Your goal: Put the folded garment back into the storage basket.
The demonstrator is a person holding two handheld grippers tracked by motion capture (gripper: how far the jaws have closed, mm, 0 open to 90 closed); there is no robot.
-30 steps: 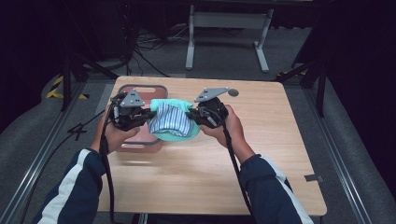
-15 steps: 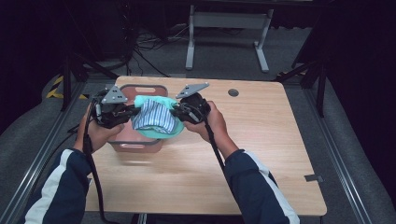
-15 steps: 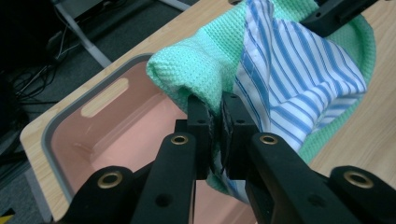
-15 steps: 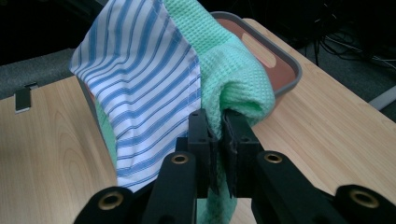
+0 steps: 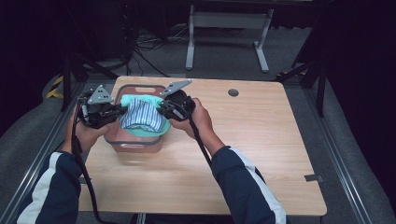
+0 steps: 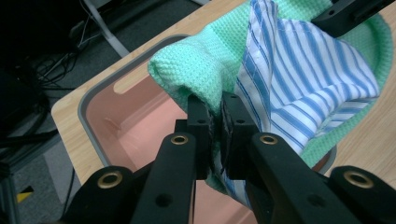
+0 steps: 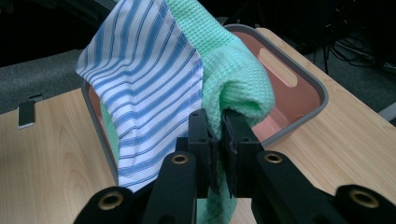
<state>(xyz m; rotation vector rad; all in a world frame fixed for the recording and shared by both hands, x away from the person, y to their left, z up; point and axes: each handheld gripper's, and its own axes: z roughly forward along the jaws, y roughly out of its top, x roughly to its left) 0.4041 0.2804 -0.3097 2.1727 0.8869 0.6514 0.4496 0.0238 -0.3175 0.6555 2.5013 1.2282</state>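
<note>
Cloth is the business here: a folded bundle of green waffle-weave cloth point(image 5: 150, 129) with a blue-striped cloth point(image 5: 140, 115) lying inside it, carried between two tools. Going from the left, the left tool point(image 5: 113, 111) has its jaws pressed together on the bundle's left edge; the left gripper view shows the pads pinching both the green weave point(image 6: 196, 65) and the striped layer point(image 6: 299, 70). Beneath and behind the bundle sits a pink bin with a grey rim point(image 5: 140, 87), near the counter's point(image 5: 261, 154) left rear corner; its inside looks bare in the left gripper view point(image 6: 135, 116). Further right, the right tool point(image 5: 162, 108) is likewise clamped on the opposite edge, and the right gripper view shows its pads squeezing the green fold point(image 7: 238, 88) with the striped cloth point(image 7: 144, 79) hanging beside it over the bin's rim point(image 7: 322, 100).

Compared with a second ago, both hands have carried the bundle leftward across the counter: then it hung ahead of the bin's right part, with most of the bin showing at its left, and now it hangs squarely above the bin opening, sagging between the two grips. The grips have not loosened during that move.

I judge the carry to be all but done. What is left is probably to lower the bundle into the bin and spread both tools together, so that neither cloth catches on the rim or slides out of the fold.
</note>
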